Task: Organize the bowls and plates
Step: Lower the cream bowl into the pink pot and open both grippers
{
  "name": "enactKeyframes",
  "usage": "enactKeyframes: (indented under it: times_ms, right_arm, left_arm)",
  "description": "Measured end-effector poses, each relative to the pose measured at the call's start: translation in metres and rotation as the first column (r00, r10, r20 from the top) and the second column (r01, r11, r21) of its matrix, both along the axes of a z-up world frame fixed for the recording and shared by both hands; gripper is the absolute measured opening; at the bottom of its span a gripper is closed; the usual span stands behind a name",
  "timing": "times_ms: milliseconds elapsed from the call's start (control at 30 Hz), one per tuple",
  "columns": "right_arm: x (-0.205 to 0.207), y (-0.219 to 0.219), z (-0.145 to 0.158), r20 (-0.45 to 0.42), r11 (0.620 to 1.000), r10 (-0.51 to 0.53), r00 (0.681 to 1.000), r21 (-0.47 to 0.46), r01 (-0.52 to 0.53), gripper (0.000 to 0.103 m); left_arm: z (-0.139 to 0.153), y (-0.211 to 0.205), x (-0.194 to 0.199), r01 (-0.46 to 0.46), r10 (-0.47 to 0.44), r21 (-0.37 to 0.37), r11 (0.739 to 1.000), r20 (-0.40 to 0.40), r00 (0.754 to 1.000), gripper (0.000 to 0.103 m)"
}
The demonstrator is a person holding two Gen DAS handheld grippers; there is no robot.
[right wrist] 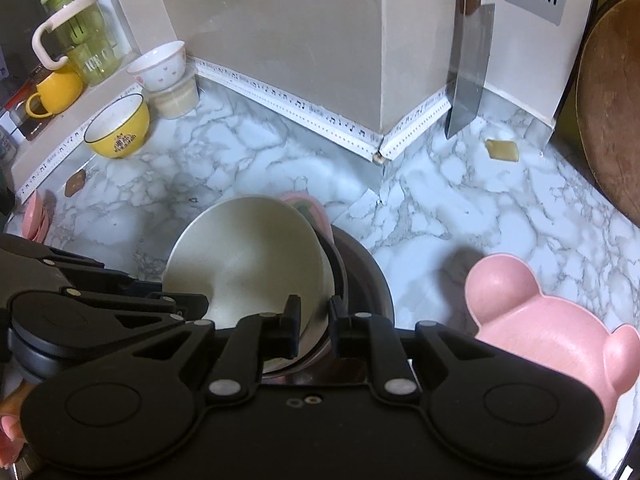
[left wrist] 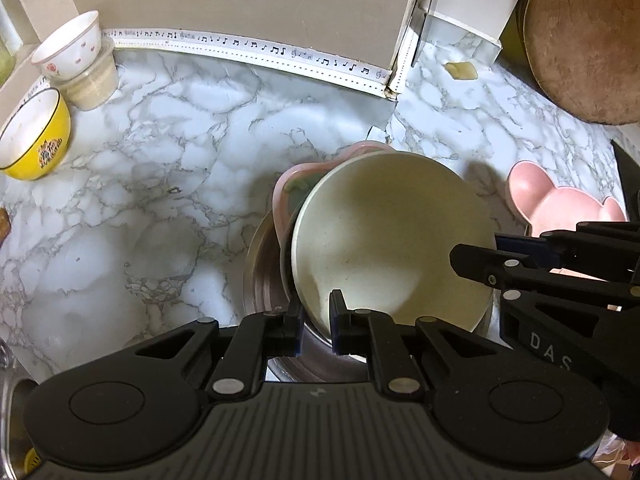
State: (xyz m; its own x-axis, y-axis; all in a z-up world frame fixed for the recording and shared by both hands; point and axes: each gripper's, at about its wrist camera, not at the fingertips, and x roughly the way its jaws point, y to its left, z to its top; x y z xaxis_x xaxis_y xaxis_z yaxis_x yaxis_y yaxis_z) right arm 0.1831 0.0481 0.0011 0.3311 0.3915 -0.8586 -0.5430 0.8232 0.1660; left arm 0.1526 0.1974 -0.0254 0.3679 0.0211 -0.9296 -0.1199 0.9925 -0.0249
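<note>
Cream bowl [left wrist: 384, 236], tilted, carried over the marble counter [left wrist: 160, 168] with a pink dish [left wrist: 292, 184] and a metal bowl [left wrist: 264, 272] stacked beneath it. Left gripper [left wrist: 314, 320]: jaws clamped on the cream bowl's near rim. Right gripper [right wrist: 314, 322]: jaws clamped on the stack's rim at the opposite side. Bear-shaped pink plate [right wrist: 552, 320] just right of the stack. Yellow bowl [right wrist: 118, 126] and white bowl [right wrist: 160, 64] well apart, by the wall; cleaver [right wrist: 470, 72] upright in the corner.

A cleaver [right wrist: 470, 76] leans upright against the wall beside a round wooden board [right wrist: 612, 108]. A green bottle [right wrist: 86, 36] and yellow mug [right wrist: 56, 90] stand on the ledge.
</note>
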Motion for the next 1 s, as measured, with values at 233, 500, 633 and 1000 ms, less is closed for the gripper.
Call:
enactKeyframes:
  times_ms: [233, 500, 633, 1000]
  right_arm:
    - [0.003, 0.000, -0.006, -0.004, 1.000, -0.003, 1.000, 0.005, 0.003, 0.016]
    - [0.006, 0.001, -0.008, -0.004, 1.000, 0.008, 1.000, -0.001, -0.008, 0.016]
    - [0.007, 0.001, -0.008, -0.003, 1.000, 0.017, 1.000, -0.005, -0.017, 0.017]
    - [0.005, 0.002, -0.008, 0.004, 0.999, 0.030, 1.000, -0.013, -0.030, 0.021]
  left_arm:
    - [-0.004, -0.002, 0.003, 0.009, -0.009, 0.020, 1.000, -0.003, 1.000, 0.011]
    - [-0.003, 0.004, 0.007, 0.015, -0.016, -0.003, 1.000, -0.012, 1.000, 0.012]
    - [-0.003, 0.007, 0.007, 0.019, -0.019, -0.014, 1.000, -0.011, 1.000, 0.012]
    - [-0.003, 0.015, 0.005, 0.031, -0.031, -0.045, 0.998, -0.001, 1.000, 0.014]
